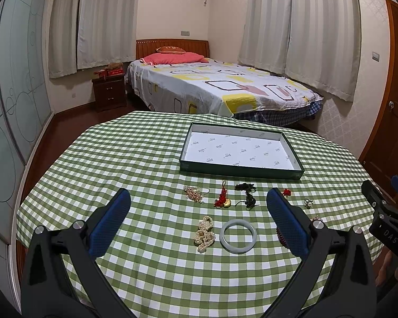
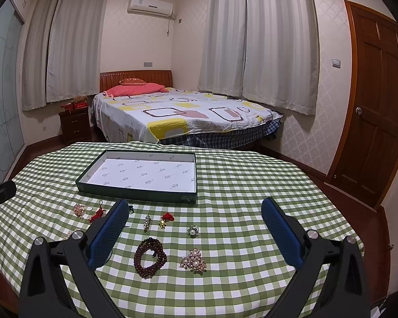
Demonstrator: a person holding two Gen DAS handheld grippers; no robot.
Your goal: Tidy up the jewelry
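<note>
Jewelry: lying loose on the green checked tablecloth [image 1: 119, 159], in front of the box.
Near row: pearl necklace [image 1: 204, 234] sitting just beside the pale bangle [image 1: 238, 235]; dark red bead bracelet [image 2: 150, 261] resting near the pearl brooch [image 2: 194, 260].
Far row: red knot charm [image 1: 221, 197], black cord [image 1: 246, 193], small ring [image 2: 192, 230] and slim clip [image 2: 147, 221] lying apart from one another, closer to the box.
Box: green tray [image 1: 238, 170] with white printed lining, sitting beyond the jewelry and holding nothing.
Left gripper [image 1: 197, 201]: hovering over the necklace and bangle, fingers spread wide, gripping nothing.
Right gripper [image 2: 195, 210]: hanging above the bracelet and brooch, fingers wide apart, gripping nothing.
Background: bed [image 2: 185, 114] standing beyond the table.
</note>
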